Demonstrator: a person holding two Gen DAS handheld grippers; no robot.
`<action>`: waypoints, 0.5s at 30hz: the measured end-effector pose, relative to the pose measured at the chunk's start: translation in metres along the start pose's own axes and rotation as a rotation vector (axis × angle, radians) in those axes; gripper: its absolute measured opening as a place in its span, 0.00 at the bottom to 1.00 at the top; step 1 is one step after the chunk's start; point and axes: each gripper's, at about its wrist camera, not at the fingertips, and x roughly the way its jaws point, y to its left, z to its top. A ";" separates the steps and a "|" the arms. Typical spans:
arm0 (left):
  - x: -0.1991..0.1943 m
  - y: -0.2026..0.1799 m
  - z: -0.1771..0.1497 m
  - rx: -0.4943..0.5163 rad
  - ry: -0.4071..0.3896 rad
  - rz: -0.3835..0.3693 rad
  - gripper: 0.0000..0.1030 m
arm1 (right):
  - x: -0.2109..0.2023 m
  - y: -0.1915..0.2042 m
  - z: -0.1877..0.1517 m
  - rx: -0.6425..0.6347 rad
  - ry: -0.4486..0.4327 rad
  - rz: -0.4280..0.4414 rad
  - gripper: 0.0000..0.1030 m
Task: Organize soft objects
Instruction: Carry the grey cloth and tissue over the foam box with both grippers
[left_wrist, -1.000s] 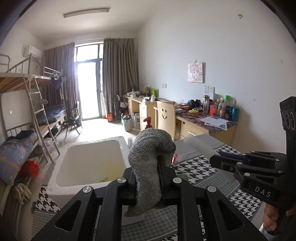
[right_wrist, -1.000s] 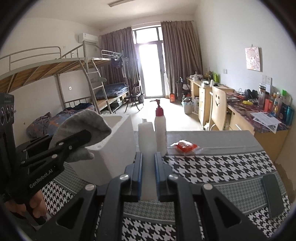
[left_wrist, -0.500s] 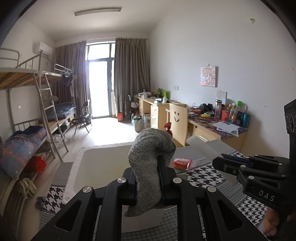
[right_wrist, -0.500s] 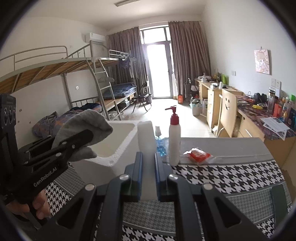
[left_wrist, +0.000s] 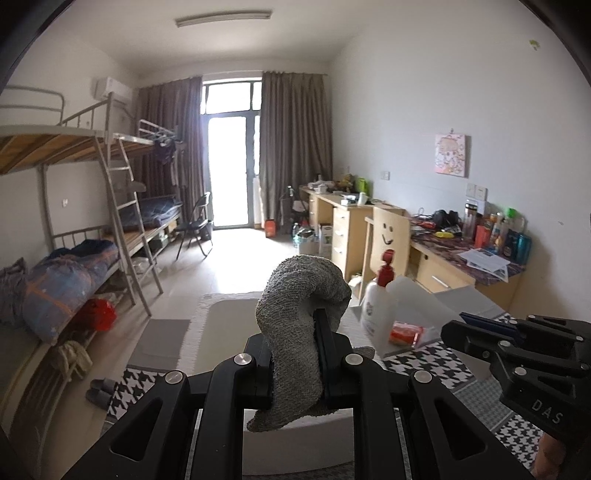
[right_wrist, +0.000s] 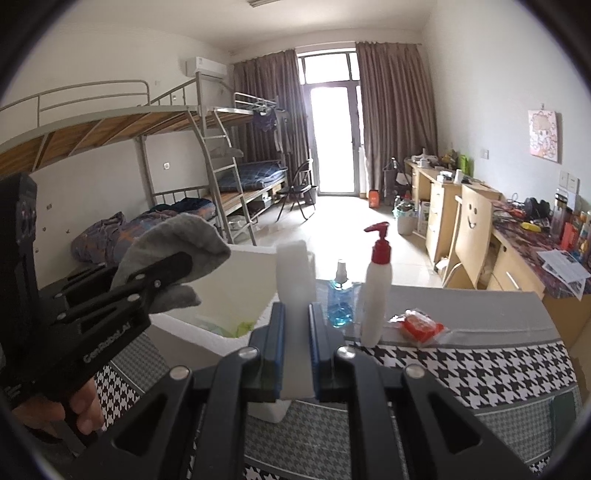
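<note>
The grey knitted cloth (left_wrist: 295, 325) is pinched upright between black jaws, its top curling over to the right and its lower end hanging loose below them. The white foam block (right_wrist: 295, 288) stands upright, clamped between blue pads. The white foam box (right_wrist: 236, 295) sits open on the houndstooth cover.

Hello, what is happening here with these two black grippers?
A person holds one gripper in each hand above a houndstooth table. The left gripper is shut on a grey sock, and the right gripper on a white foam piece. Both hang beside an open white foam box.
</note>
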 end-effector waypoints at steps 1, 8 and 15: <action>0.001 0.002 0.000 -0.004 0.002 0.004 0.17 | 0.002 0.001 0.001 -0.002 0.000 0.001 0.14; 0.016 0.011 0.001 -0.008 0.025 0.044 0.17 | 0.017 0.008 0.010 -0.019 0.009 0.015 0.14; 0.030 0.018 0.006 -0.019 0.046 0.036 0.17 | 0.030 0.011 0.015 -0.029 0.028 0.028 0.14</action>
